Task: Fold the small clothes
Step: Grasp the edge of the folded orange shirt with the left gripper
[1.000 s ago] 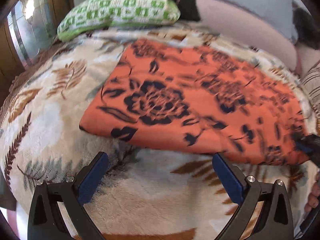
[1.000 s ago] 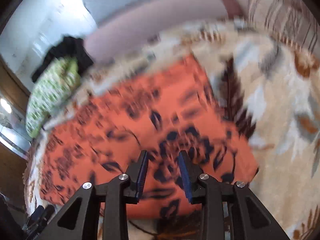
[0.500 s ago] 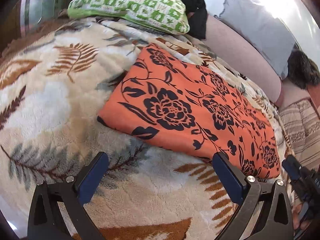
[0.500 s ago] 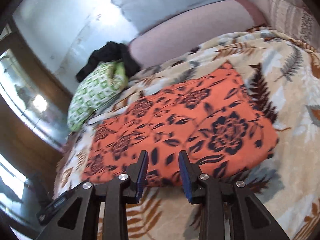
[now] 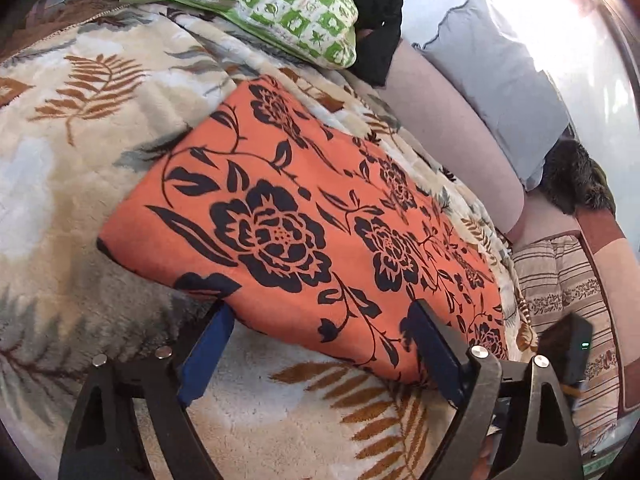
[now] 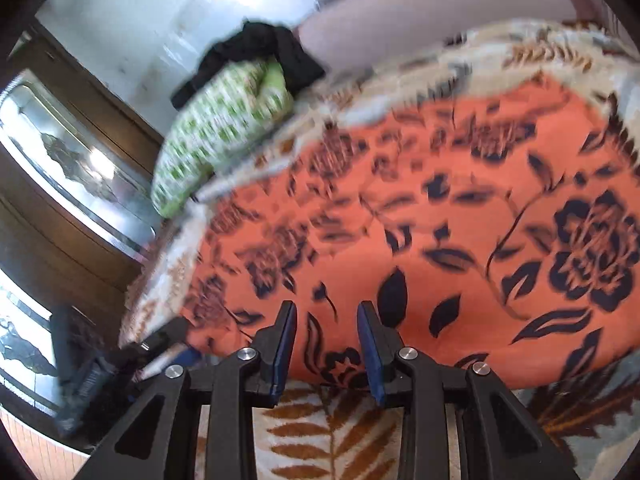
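An orange cloth with black flowers (image 5: 304, 224) lies flat as a folded rectangle on a fleecy leaf-print blanket (image 5: 60, 152). My left gripper (image 5: 316, 332) is open wide and empty, its tips at the cloth's near edge. My right gripper (image 6: 326, 332) is partly open and empty, its tips over the near edge of the same cloth (image 6: 460, 248). The right gripper's body (image 5: 568, 352) shows at the far right of the left wrist view; the left gripper (image 6: 160, 356) shows blurred at the left of the right wrist view.
A green-and-white patterned pillow (image 5: 256, 4) and a black garment (image 5: 376, 28) lie at the bed's far end. A pink bolster (image 5: 448, 128), a grey pillow (image 5: 504, 76) and a striped cushion (image 5: 560, 280) line the wall side. A wooden cabinet with glass (image 6: 68, 168) stands beyond the bed.
Both grippers have come down and closer to the cloth's near edge. The left view has swung right. The cloth has not moved.
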A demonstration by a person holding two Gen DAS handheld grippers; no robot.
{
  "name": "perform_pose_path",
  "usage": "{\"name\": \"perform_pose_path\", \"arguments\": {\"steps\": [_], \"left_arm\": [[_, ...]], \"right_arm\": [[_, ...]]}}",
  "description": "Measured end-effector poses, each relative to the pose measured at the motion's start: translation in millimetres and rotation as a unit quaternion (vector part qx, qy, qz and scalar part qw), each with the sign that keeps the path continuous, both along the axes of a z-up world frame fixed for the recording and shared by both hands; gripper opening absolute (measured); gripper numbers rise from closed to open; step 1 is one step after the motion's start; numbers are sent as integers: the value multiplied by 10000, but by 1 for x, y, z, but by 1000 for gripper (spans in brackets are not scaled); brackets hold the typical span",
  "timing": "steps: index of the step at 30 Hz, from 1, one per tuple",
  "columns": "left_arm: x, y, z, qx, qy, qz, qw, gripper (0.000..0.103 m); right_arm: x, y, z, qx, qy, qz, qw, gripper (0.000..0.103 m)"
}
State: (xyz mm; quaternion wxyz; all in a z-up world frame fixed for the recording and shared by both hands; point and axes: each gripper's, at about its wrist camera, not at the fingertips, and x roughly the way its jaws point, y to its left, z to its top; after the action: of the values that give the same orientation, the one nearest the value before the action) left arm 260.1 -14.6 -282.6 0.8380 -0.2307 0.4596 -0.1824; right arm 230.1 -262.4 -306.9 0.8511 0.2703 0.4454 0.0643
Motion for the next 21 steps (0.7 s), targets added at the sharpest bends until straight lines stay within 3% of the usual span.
{"name": "perform_pose_path", "arguments": {"steps": [4, 8, 12, 16, 17, 18, 19, 20, 21], "left_arm": [[5, 5, -12, -460, 312, 80, 9984, 84], [8, 12, -19, -802, 458, 208, 9955, 84], [9, 21, -23, -1176, 419, 444, 9912, 84], [11, 21, -22, -1306, 273, 589, 9893, 83], [12, 21, -22, -1336, 223, 640, 9887, 75], [12, 21, -23, -1319, 195, 699, 9886, 58], [14, 21, -24, -1277, 211, 737, 9888, 49], [17, 23, -27, -1261, 247, 786, 9886, 41], [19, 24, -30, -1330, 284, 838, 9872, 39]], "right_arm": [[-2, 6, 3, -140, -62, 41, 9999, 35], [-9, -8, 3, 333, -27, -189, 9993, 35], [-10, -11, 2, 388, 29, -177, 9991, 35], [-11, -9, 1, 326, -1, -165, 9993, 35], [-11, -8, 2, 308, -20, -157, 9994, 35], [-11, -9, 2, 310, -50, -155, 9994, 35], [-12, -10, 2, 317, -91, -161, 9993, 35], [-13, -10, 2, 322, -134, -169, 9992, 35], [-13, -11, 3, 319, -182, -172, 9992, 35]]}}
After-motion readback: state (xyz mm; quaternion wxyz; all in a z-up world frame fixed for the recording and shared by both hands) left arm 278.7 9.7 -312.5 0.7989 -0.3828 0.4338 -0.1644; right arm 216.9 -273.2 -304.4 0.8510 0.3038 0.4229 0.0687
